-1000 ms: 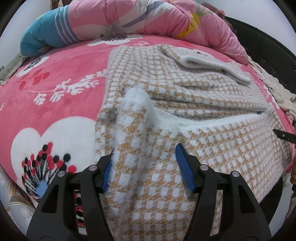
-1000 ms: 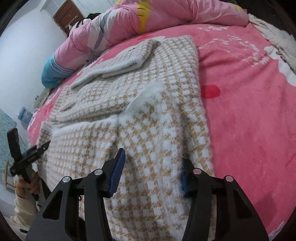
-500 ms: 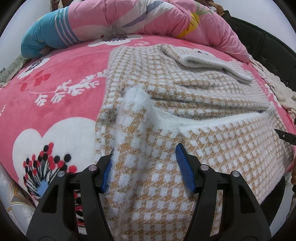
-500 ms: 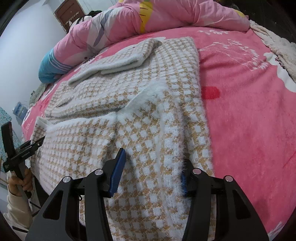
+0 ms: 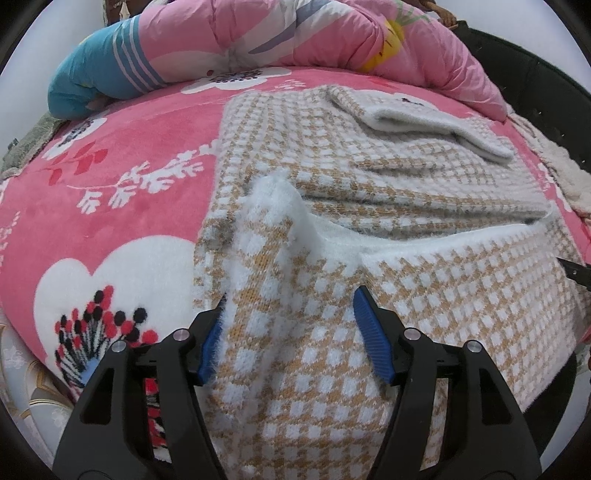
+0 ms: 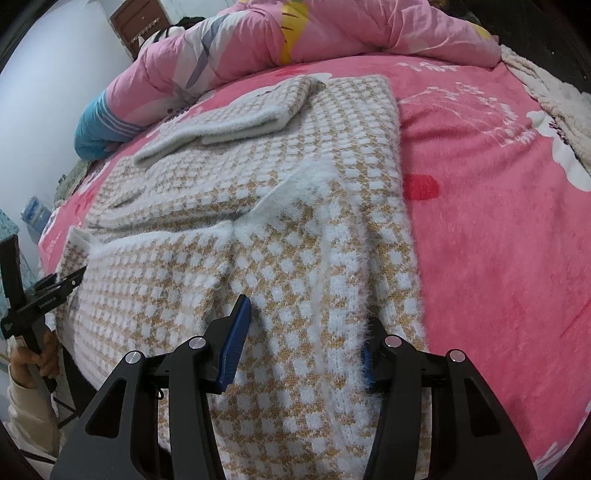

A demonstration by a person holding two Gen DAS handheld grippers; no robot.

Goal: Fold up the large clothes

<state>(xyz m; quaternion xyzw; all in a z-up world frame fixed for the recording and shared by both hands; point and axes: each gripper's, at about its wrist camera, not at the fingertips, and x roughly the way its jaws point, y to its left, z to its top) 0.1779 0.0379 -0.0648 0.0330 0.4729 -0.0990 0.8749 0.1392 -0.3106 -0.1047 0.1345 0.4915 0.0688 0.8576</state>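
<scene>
- We see almost nothing changed from a second ago: the checked sweater [image 5: 369, 206] lies as before across the middle of the pink bedspread [image 5: 110, 192], its lower part folded up, a sleeve folded at upper right.
- Our left gripper [image 5: 288, 328] is opening slightly, knit bunched between its jaws, so we judge it is releasing the fold.
- Our right gripper [image 6: 306, 336], lower centre, stays half open astride the hem; whether it pinches, we cannot tell.

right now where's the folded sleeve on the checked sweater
In the left wrist view the folded sleeve lies on the far right part of the checked sweater, just below the pink quilt; the right wrist view shows it upper left.
</scene>
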